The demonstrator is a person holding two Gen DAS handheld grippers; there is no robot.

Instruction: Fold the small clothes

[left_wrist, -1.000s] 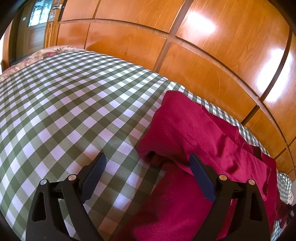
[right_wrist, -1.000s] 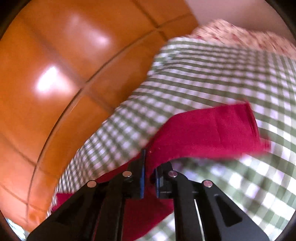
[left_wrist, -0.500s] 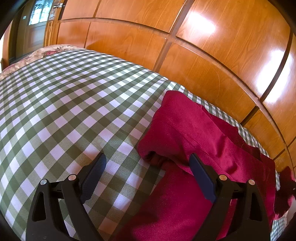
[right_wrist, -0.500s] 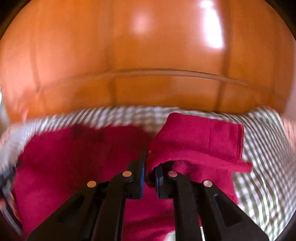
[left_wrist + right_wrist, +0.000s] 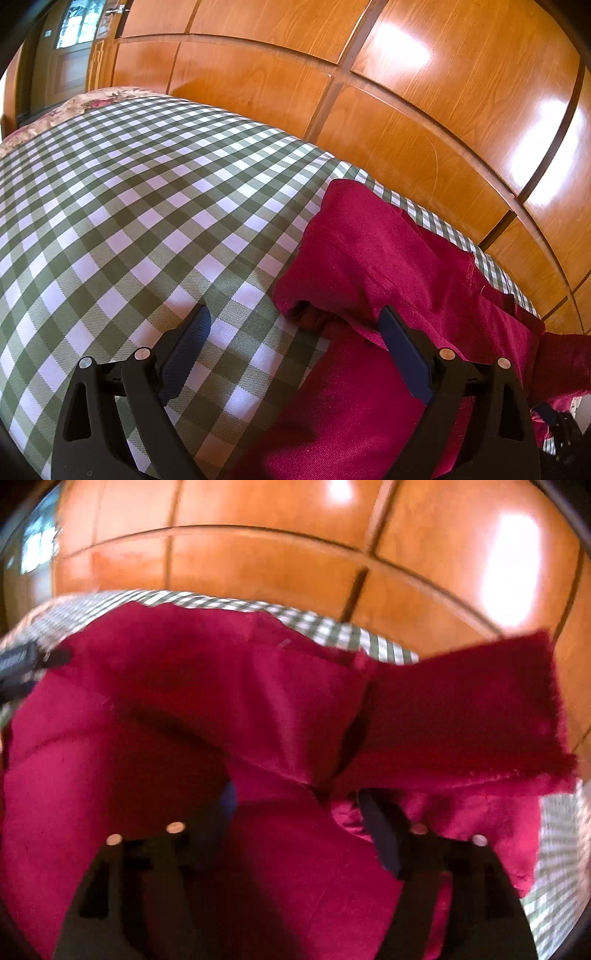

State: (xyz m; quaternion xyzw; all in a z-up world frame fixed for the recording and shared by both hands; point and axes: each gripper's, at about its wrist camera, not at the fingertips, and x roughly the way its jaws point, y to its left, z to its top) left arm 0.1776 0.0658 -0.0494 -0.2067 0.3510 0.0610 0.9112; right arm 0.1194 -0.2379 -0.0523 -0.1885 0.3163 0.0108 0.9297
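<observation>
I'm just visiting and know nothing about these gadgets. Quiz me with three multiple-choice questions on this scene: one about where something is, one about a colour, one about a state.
1. In the left wrist view, where does the red garment lie on the checked cloth?
A. on its right side, near the wooden panels
B. on its far left
C. hanging on the panels

2. What colours are the checks on the cloth?
A. blue and yellow
B. green and white
C. black and orange

3. How does the left gripper stand?
A. shut on the garment
B. shut on nothing
C. open, its fingers spread apart

Answers: 1 A, the garment fills the right part of the cloth, next to the panels. 2 B, green and white squares cover the cloth. 3 C, a wide gap shows between its two fingers.
</observation>
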